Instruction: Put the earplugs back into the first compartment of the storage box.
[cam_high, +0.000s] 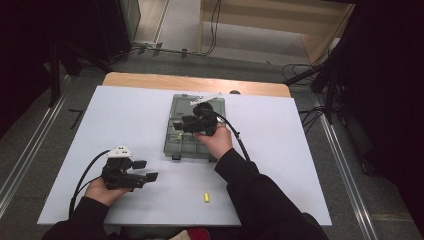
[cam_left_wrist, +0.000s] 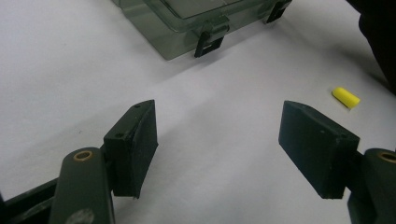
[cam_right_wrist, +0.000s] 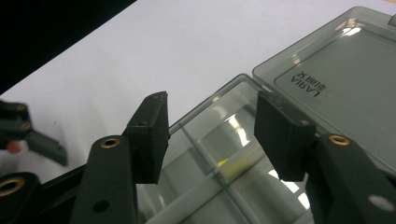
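A clear grey compartment box (cam_high: 186, 145) lies in the middle of the white table; its lid (cam_right_wrist: 345, 84) seems folded open toward the far side. My right gripper (cam_high: 177, 125) hovers over the box, pointing left. Its jaws (cam_right_wrist: 210, 123) are open above the compartments (cam_right_wrist: 201, 186), with nothing between them. A yellow glint (cam_right_wrist: 229, 167) shows in one compartment. My left gripper (cam_high: 146, 170) rests at the near left of the table, open and empty (cam_left_wrist: 217, 128), aimed toward the box's front latches (cam_left_wrist: 210, 41). A small yellow piece (cam_high: 205, 198) (cam_left_wrist: 346, 97) lies loose on the table near the front edge.
The white table top (cam_high: 125, 115) has a wooden strip (cam_high: 150, 80) along its far edge. Cables trail from both grippers. Dark stands and floor cables surround the table at the left and right.
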